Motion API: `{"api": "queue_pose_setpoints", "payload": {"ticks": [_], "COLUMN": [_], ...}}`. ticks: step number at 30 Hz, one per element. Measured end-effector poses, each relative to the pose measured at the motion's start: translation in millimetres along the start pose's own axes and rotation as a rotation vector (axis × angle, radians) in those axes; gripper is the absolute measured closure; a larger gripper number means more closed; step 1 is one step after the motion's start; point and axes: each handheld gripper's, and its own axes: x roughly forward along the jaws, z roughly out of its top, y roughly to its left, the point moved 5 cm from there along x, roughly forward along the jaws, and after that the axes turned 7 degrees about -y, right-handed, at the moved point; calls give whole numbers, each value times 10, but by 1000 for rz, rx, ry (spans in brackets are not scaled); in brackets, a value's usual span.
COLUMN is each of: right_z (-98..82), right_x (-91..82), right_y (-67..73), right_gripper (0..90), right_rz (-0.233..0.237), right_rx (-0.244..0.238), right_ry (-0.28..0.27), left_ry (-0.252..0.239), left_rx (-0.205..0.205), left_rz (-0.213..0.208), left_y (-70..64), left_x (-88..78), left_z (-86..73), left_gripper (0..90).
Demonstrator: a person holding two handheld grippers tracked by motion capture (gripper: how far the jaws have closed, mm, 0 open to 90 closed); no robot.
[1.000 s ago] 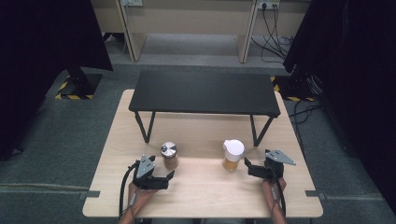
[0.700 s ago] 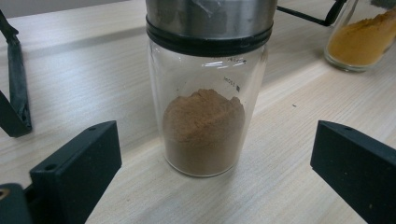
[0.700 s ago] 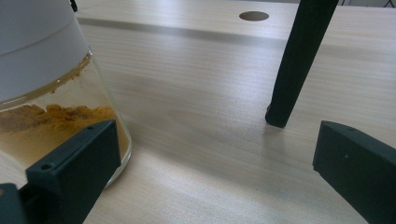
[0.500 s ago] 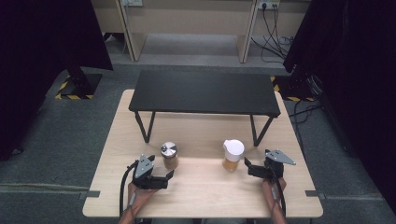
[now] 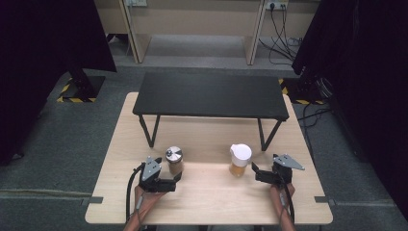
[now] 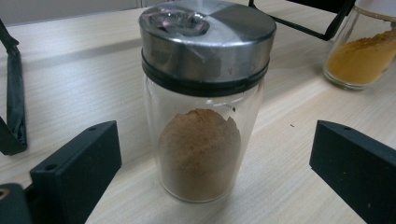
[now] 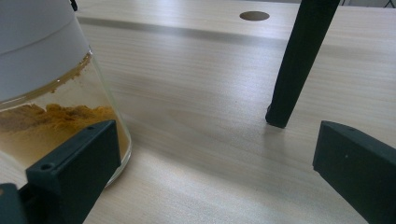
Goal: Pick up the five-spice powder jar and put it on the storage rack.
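Two spice jars stand on the tabletop (image 5: 211,192), one in front of each gripper.

The left gripper (image 5: 177,179) has its jaws spread on either side of the steel-capped jar of brown powder (image 6: 205,116) without touching it. The right gripper (image 5: 256,169), jaws also spread, sits just beside the white-lidded jar of yellow powder (image 5: 239,160), near a leg of the black stand (image 5: 210,94).
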Motion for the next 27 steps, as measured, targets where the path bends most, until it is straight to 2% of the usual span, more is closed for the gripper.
{"api": "queue_pose_setpoints", "payload": {"ticks": [7,10,18,23,26,27], "right_z": [0,0,1,1,2,3], "right_x": [0,0,1,1,1,2], "right_y": [0,-2,-2,-3,-3,-4], "right_gripper": [8,8,8,8,8,8], "right_rz": [-1,0,0,1,1,1], "right_rx": [0,3,2,2,3,3], "right_ry": [0,0,1,1,2,2], "left_ry": [4,19,11,17,13,11], "left_rx": [-11,2,-26,-23,-19,-8], "left_rz": [21,40,57,56,49,46], "left_y": [-40,-68,-19,-1,10,5], "left_x": [127,191,281,318,336,343], "left_z": [89,138,147,131,114,112], "left_gripper": [17,18,39,85,142,154]}}
